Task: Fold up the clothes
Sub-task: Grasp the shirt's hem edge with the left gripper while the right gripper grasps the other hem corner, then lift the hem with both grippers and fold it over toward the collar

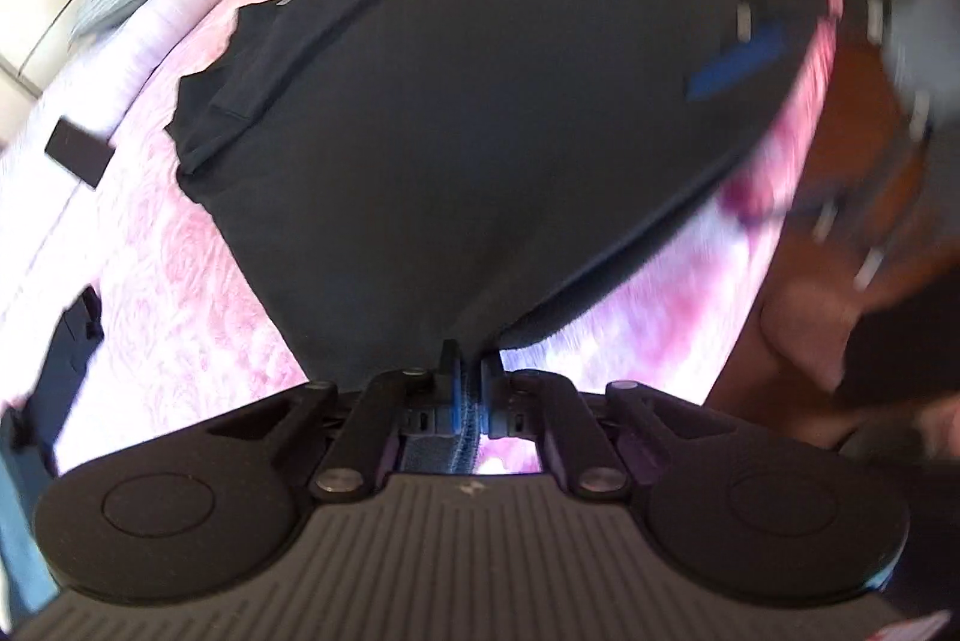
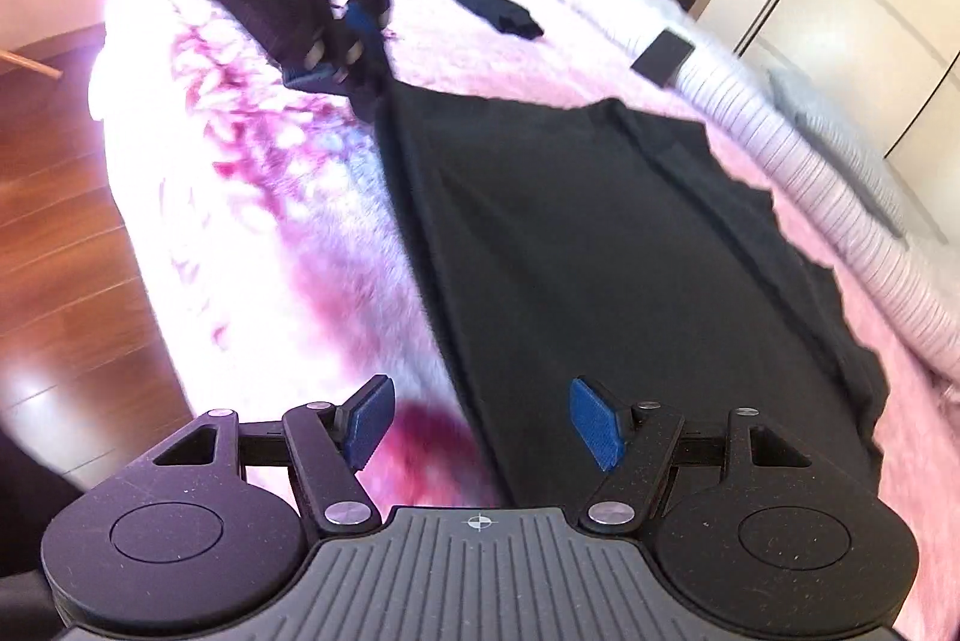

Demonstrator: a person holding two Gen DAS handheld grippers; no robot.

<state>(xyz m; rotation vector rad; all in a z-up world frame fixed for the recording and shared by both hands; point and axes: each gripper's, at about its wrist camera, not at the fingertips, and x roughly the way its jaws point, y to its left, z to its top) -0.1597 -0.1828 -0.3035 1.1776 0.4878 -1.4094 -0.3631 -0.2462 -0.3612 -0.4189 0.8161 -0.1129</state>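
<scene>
L gripper [image 1: 471, 371]: jaws pinched tight on corner of black garment [image 1: 480, 131], fabric pulled taut up from it. Garment lay spread on pink fluffy blanket [image 1: 180, 311] over bed. Small black rectangular object [image 1: 78, 153] sat near blanket's edge, apart from garment. R gripper [image 2: 480, 425]: jaws wide apart, nothing held, hovering over garment's [image 2: 600, 251] near edge. Second dark garment [image 2: 486, 2] lay further back.

Pink fluffy bed [image 2: 288, 233], black garment [image 2: 600, 251] spread on it, small dark garment [image 2: 486, 2] beyond
</scene>
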